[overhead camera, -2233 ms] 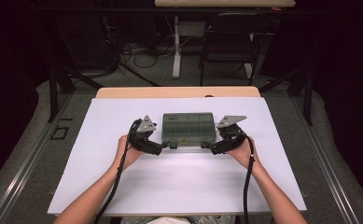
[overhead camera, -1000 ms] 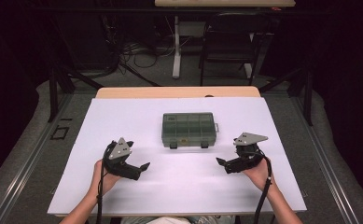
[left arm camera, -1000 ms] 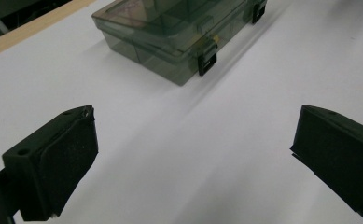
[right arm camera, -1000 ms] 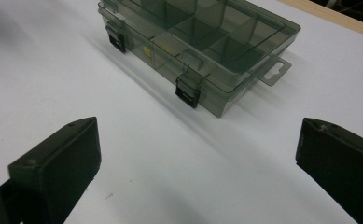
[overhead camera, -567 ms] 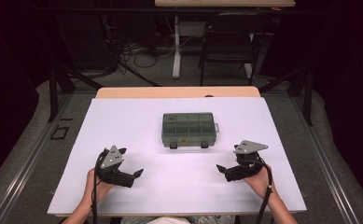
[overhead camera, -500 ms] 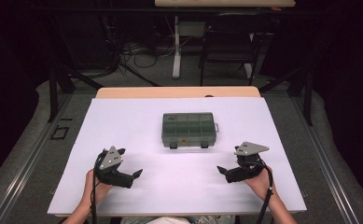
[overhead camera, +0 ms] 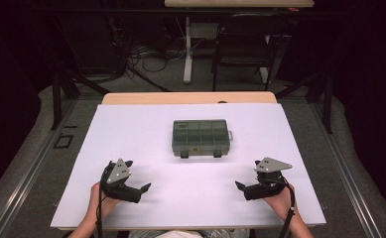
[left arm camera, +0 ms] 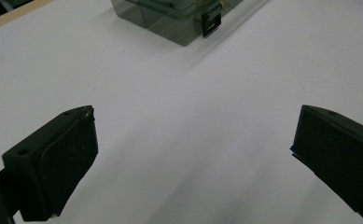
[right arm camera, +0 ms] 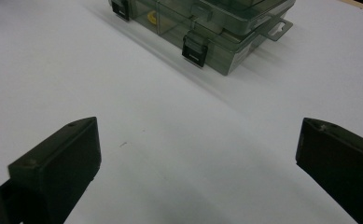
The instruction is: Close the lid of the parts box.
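In the high view, a smoky-green translucent plastic compartment box (overhead camera: 201, 138) is seen lying flat near the middle of the white table top (overhead camera: 131, 124), its lid down and two dark latches on the near edge. The left gripper (overhead camera: 140, 190) and the right gripper (overhead camera: 242, 187) are held low near the table's near edge, well apart from the box and from each other. The work on the box is judged to be finished or paused: nothing is held, and whether the latches are snapped home cannot be told from here.

In the left gripper view, the two black jaws are spread wide over bare white surface with nothing between them. The box (left arm camera: 170, 18) is seen far ahead, one latch (left arm camera: 210, 24) hanging at its front.

In the right gripper view, the jaws are likewise parted and empty. The box (right arm camera: 216, 28) lies ahead with both latches folded against its front wall, and a small yellow piece (right arm camera: 152, 18) is glimpsed inside one compartment.

Compared with the picture taken about two seconds before, both grippers have been drawn back from the box's two sides towards the person; the box has stayed in place.
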Demonstrator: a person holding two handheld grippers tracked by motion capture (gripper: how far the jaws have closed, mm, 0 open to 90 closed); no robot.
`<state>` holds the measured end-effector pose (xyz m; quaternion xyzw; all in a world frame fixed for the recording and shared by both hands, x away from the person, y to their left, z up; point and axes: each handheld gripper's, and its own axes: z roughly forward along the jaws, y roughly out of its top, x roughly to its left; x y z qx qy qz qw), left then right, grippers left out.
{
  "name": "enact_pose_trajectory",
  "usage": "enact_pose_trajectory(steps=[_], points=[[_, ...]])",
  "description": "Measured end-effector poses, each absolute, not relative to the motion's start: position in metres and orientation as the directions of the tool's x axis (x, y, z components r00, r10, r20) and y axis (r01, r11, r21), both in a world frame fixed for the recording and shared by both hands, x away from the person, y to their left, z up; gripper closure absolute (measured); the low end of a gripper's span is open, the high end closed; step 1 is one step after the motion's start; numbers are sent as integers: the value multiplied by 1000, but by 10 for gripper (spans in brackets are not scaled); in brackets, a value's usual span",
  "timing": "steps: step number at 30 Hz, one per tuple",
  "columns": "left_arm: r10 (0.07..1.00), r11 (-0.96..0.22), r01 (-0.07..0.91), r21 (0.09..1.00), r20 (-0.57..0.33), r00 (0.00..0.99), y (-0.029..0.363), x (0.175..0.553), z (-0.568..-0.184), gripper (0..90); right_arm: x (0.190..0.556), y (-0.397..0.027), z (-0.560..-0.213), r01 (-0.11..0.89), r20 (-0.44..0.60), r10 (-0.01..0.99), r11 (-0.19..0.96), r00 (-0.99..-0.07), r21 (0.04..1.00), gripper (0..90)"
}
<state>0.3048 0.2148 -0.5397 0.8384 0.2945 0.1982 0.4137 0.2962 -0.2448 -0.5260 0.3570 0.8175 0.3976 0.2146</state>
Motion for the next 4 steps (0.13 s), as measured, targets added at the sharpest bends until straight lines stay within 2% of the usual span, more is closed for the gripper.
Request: enact_pose_trajectory(steps=[4], points=[[657,-489,337,805,86,749,214,307,-541,1,297,-247,-526,414,-66,760,422,-646,807,0]])
